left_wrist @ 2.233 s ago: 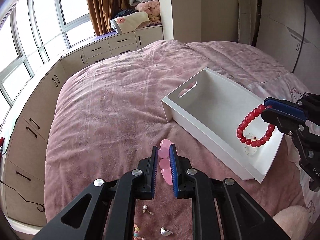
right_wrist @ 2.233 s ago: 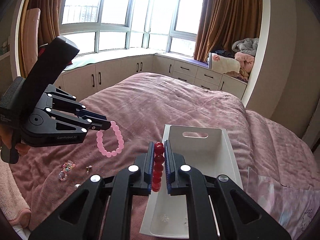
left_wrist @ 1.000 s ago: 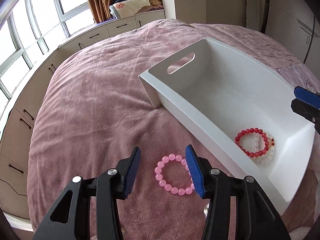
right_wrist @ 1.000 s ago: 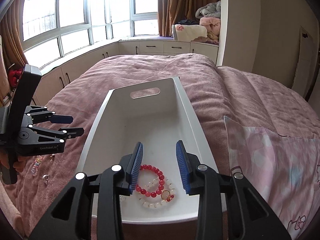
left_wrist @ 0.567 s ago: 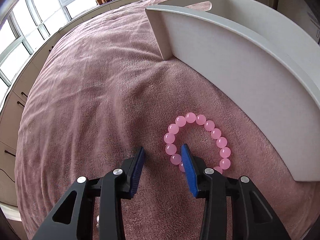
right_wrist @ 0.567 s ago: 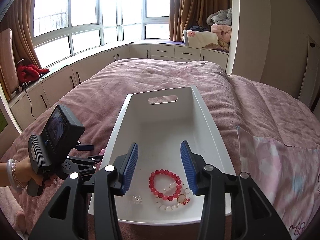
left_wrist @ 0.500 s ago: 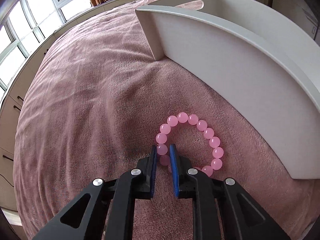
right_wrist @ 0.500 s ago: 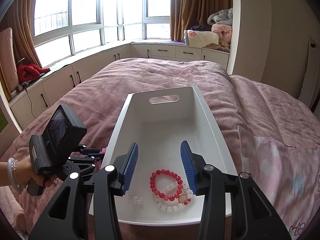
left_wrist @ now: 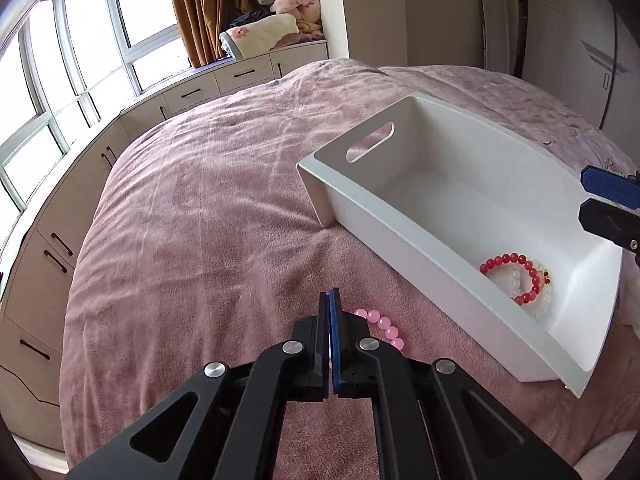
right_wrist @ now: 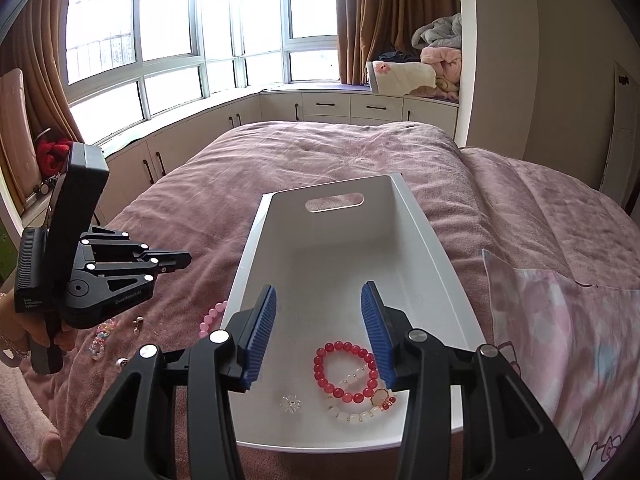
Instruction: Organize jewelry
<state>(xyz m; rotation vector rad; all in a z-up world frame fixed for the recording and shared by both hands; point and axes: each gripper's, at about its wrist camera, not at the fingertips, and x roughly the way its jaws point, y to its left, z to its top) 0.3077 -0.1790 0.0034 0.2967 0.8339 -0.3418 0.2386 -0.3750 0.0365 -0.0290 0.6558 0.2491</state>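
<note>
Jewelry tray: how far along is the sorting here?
Done: the red bracelet, white bead bracelet and a small clear piece lie in the white tray, under the open right gripper. In hand: nothing clearly; the left gripper is shut above the pink bracelet, which seems to lie loose on the blanket. Left: that bracelet and the small pieces beside it.

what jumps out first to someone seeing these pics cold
The white bin on the pink bedspread draws the eye, with a red bead bracelet lying on a pale bead bracelet at its near end. The right gripper hovers open above them. Outside the bin's left wall, a pink bead bracelet lies on the bedspread beside the shut fingers of the left gripper.
</note>
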